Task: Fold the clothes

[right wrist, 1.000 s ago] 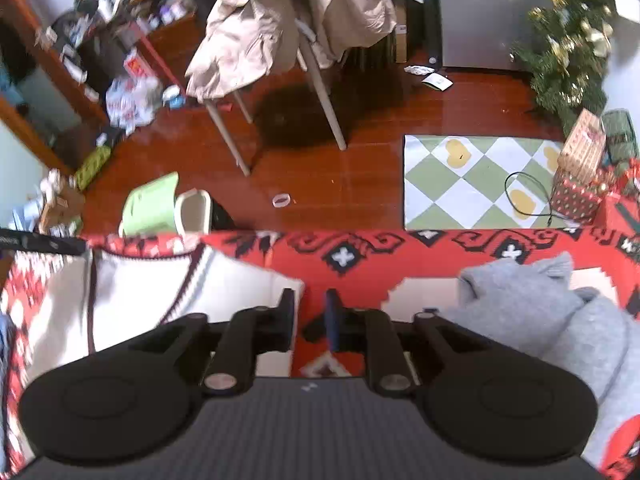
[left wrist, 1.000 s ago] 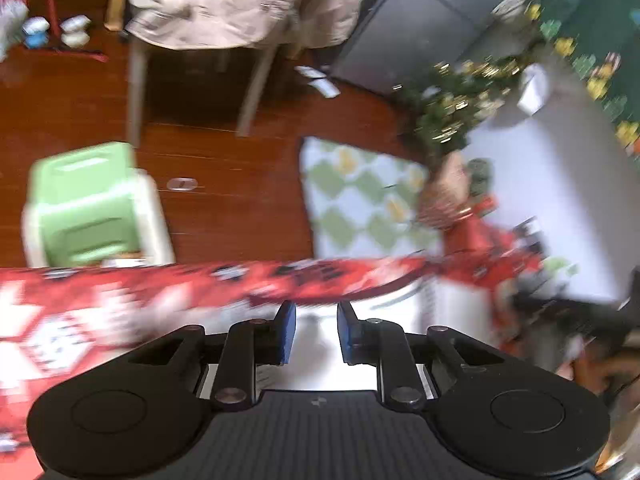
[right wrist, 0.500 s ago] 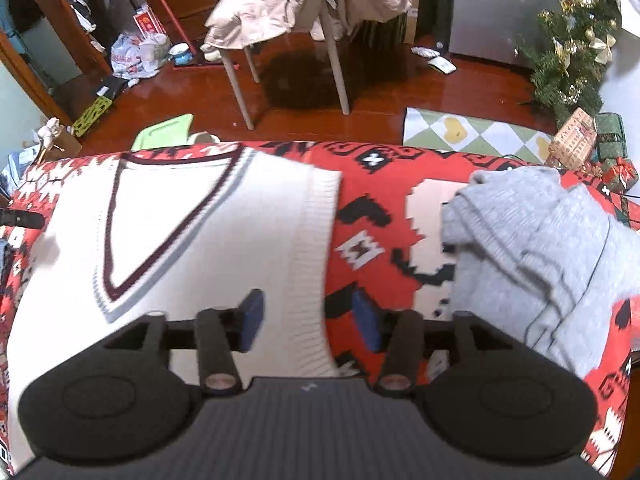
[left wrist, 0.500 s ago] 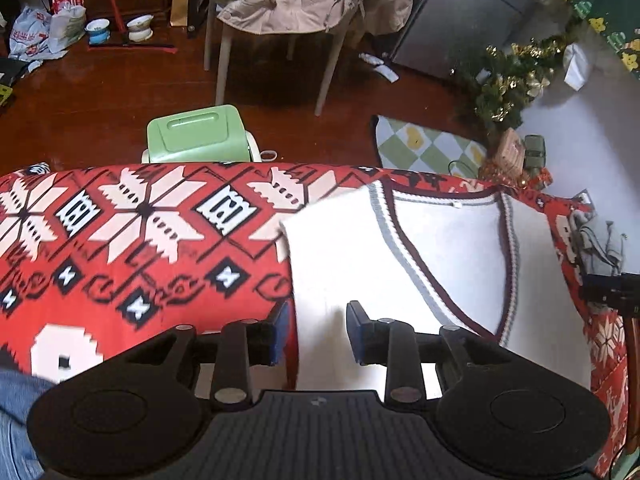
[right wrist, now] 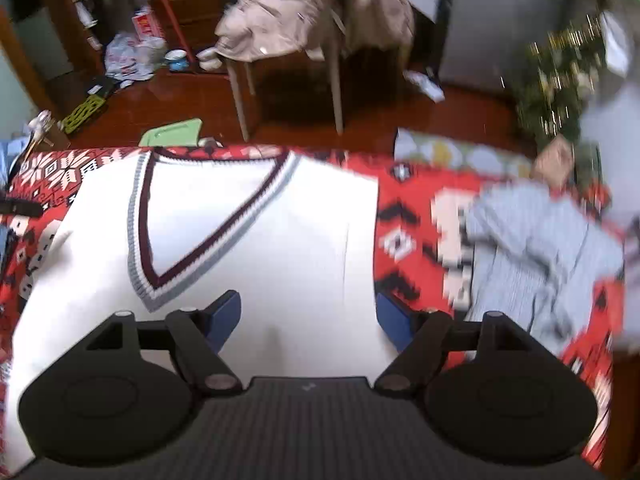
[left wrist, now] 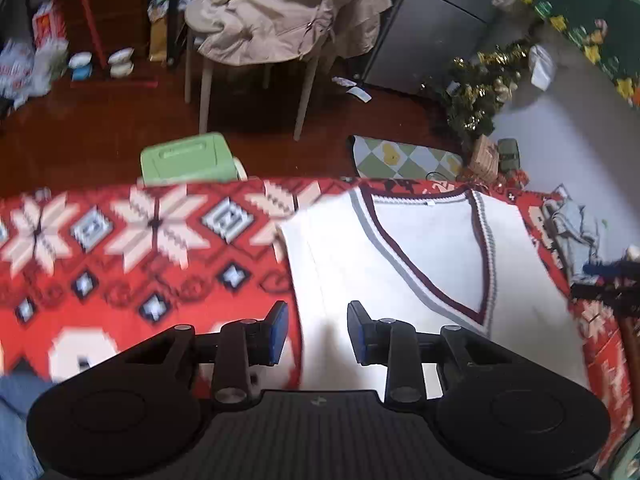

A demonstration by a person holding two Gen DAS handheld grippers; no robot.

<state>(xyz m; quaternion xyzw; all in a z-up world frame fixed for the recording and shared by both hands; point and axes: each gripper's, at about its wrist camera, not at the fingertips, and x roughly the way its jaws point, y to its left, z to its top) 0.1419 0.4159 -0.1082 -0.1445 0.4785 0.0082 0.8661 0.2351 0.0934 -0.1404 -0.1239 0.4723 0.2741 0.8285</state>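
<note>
Left wrist view shows a white vest (left wrist: 420, 264) with a dark red and grey V-neck lying flat on a red patterned blanket (left wrist: 120, 256), its neck toward the far edge. The left gripper (left wrist: 316, 330) hangs over the vest's left edge, jaws parted with nothing between them; one blue pad is above the blanket, the other above the white knit, and whether they touch the cloth I cannot tell. Right wrist view shows the right gripper (right wrist: 308, 322) over the vest's (right wrist: 248, 240) right side, its jaws having just been opening and now spread wide, released, with only flat knit below the gap. A crumpled grey garment (right wrist: 536, 256) lies on the blanket (right wrist: 408, 240) to the right, apart from the vest. Beyond the blanket stands a green bin (left wrist: 188, 158) on the wooden floor with its lid closed, so its contents are hidden, and a chair (left wrist: 256, 76) draped with a beige coat (left wrist: 288, 12)
</note>
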